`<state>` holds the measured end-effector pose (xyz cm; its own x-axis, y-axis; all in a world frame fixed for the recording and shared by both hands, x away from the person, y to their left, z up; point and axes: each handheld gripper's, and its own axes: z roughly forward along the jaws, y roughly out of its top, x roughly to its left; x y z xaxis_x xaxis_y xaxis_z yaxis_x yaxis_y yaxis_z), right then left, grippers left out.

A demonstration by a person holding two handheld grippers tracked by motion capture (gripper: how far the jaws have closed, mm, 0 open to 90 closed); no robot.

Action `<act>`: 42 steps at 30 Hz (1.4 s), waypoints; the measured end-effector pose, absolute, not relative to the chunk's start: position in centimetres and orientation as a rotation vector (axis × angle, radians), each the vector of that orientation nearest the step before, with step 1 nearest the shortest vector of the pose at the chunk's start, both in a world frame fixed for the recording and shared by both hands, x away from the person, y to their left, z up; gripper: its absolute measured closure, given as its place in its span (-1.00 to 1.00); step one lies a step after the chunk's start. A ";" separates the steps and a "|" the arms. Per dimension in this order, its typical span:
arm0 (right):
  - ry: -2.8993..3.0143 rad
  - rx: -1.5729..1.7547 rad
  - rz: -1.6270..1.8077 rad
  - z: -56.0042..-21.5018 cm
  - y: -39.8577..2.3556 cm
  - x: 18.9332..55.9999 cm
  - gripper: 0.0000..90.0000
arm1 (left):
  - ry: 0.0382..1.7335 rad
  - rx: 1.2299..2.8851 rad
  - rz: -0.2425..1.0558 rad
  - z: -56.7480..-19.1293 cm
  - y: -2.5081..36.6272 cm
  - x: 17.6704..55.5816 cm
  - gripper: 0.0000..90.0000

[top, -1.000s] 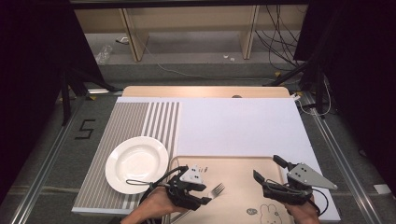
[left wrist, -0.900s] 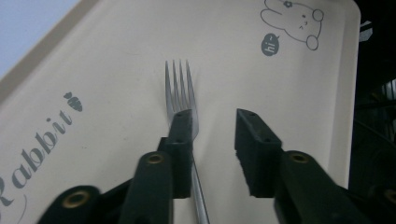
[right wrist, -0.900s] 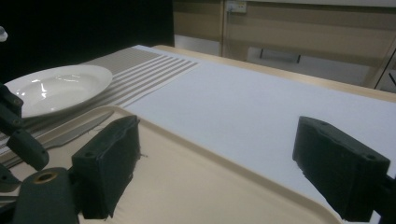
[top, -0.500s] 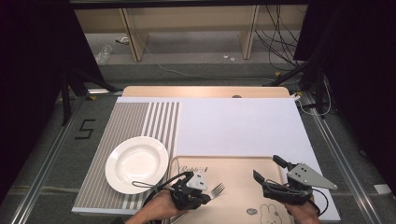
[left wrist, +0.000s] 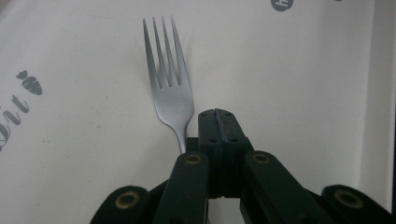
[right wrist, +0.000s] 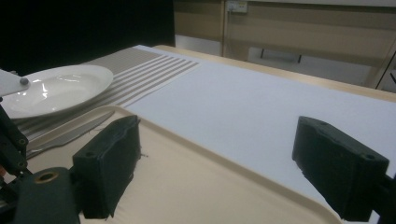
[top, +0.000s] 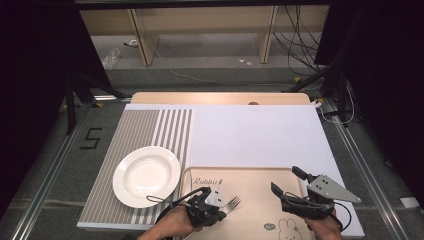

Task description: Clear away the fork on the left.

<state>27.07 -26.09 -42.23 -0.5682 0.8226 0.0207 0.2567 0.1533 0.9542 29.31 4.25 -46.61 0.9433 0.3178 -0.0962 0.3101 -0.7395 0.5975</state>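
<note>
Now the fork [left wrist: 170, 88] is seen lying on the beige tray [top: 260, 177], beside the white plate [top: 146, 175]. Its neck is pinched by the closed left gripper [left wrist: 215, 122]; the right gripper [right wrist: 215, 163] is held wide open, empty, over the tray.

Black hand-held gripper [top: 223, 206], brass screws, grey plate

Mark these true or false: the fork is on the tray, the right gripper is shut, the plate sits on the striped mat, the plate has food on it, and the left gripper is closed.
The fork lies on the tray: true.
The right gripper is shut: false, its jaws stand open with nothing between them.
The plate sits on the striped mat: true.
The plate has food on it: false, it is empty.
The left gripper is closed: true.
</note>
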 end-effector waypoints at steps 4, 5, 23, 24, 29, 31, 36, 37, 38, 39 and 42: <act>1.920 1.024 1.424 -42.2 -26.1 27.1 -0.64 | 0.459 2.467 0.025 -46.9 4.2 29.4 0.99; 1.917 1.023 1.426 -42.2 -26.1 27.1 -0.64 | 0.458 2.471 0.025 -46.9 4.2 29.5 0.99; 1.919 1.020 1.424 -42.2 -26.1 27.0 -0.64 | 0.534 2.491 0.095 -47.2 4.9 30.3 0.99; 1.919 1.021 1.423 -42.2 -26.1 27.0 -0.64 | 0.537 2.495 0.100 -47.2 5.0 30.4 0.99; 1.919 1.019 1.424 -42.2 -26.1 27.0 -0.64 | 0.589 2.491 0.112 -47.1 5.5 31.0 0.99; 1.919 1.019 1.424 -42.2 -26.1 27.0 -0.64 | 0.615 2.494 0.117 -47.1 5.8 31.3 0.99; 1.920 1.018 1.425 -42.2 -26.1 27.0 -0.64 | 0.671 2.490 0.127 -47.1 6.7 32.1 0.99; 1.920 1.019 1.425 -42.2 -26.1 27.0 -0.64 | 0.679 2.490 0.127 -47.0 6.9 32.2 0.99; 1.920 1.020 1.425 -42.2 -26.1 27.0 -0.64 | 0.689 2.490 0.133 -47.0 7.0 32.3 0.99; 1.921 1.019 1.425 -42.2 -26.1 27.0 -0.64 | 0.694 2.488 0.134 -47.0 7.1 32.4 0.99; 1.920 1.019 1.426 -42.2 -26.1 27.0 -0.64 | 0.703 2.490 0.129 -47.0 7.4 32.6 0.99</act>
